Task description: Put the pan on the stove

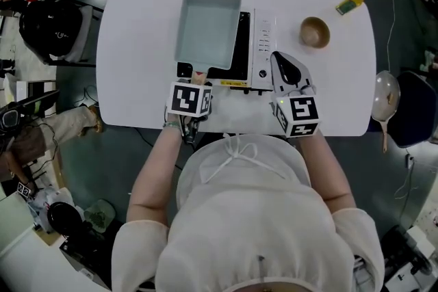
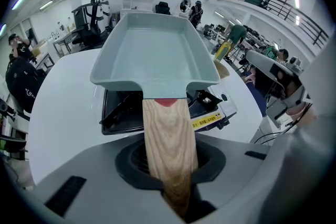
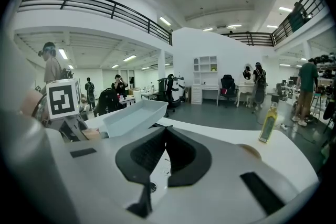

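Observation:
A pale blue rectangular pan (image 1: 207,29) with a wooden handle (image 1: 200,74) lies over the black top of the white portable stove (image 1: 262,44) at the table's middle. My left gripper (image 1: 198,83) is shut on that handle at the stove's front edge. In the left gripper view the handle (image 2: 168,139) runs between the jaws of the left gripper (image 2: 169,165) and the pan (image 2: 157,52) covers the burner; whether it rests on the stove (image 2: 212,113) I cannot tell. My right gripper (image 1: 280,63) hovers over the stove's right front, shut and empty (image 3: 164,136).
A wooden bowl (image 1: 315,31) and a yellow oil bottle (image 1: 352,2) stand at the back right of the white table (image 1: 137,78). A chair with a black backpack (image 1: 51,27) is at the left. A pale ladle-like utensil (image 1: 385,98) lies beyond the table's right end.

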The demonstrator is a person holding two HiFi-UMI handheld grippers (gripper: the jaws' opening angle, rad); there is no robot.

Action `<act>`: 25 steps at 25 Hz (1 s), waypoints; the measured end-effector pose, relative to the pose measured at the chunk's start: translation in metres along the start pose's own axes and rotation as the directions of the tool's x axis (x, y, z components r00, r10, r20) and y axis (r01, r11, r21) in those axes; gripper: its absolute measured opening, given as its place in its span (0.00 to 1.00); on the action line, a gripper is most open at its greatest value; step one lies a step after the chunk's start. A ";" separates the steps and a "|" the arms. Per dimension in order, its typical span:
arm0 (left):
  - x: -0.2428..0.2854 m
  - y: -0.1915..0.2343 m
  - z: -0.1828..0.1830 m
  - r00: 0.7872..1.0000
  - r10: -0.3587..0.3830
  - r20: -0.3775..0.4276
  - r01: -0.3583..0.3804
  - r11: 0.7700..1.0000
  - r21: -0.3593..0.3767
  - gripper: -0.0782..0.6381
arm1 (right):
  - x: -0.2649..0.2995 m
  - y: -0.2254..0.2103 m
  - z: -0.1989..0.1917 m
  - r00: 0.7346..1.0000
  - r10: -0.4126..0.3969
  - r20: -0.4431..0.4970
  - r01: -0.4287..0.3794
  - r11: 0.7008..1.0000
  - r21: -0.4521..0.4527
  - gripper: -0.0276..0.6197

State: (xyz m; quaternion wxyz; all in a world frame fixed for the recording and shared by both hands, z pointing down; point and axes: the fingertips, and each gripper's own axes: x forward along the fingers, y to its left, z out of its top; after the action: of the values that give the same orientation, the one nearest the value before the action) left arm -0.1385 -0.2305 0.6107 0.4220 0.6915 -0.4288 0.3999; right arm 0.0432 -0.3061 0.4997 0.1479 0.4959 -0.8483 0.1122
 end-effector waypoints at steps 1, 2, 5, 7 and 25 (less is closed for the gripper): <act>0.000 0.000 0.000 1.000 -0.010 -0.012 0.010 1.000 0.001 0.24 | -0.001 -0.002 -0.002 1.000 -0.005 -0.004 0.005 1.000 0.001 0.05; 0.000 0.000 0.000 1.000 -0.019 -0.024 0.019 1.000 0.000 0.24 | -0.001 -0.003 -0.003 1.000 -0.009 -0.008 0.009 1.000 0.003 0.05; 0.000 0.000 0.001 0.999 -0.026 -0.047 0.026 1.000 -0.005 0.24 | 0.000 -0.006 -0.004 1.000 -0.022 -0.012 0.022 1.000 0.010 0.05; -0.001 -0.001 0.001 0.998 -0.025 -0.054 0.025 1.000 -0.006 0.25 | 0.000 -0.007 -0.001 1.000 -0.029 -0.008 0.029 0.999 0.014 0.05; -0.016 -0.024 0.008 0.989 -0.142 -0.037 0.137 0.985 -0.110 0.47 | -0.005 0.002 0.001 1.000 -0.016 -0.003 0.016 1.000 0.017 0.05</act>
State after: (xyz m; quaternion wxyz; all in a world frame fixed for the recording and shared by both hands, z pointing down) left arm -0.1201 -0.2267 0.5876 0.4948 0.6870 -0.3906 0.3614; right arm 0.0430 -0.3016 0.4970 0.1458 0.5039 -0.8430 0.1188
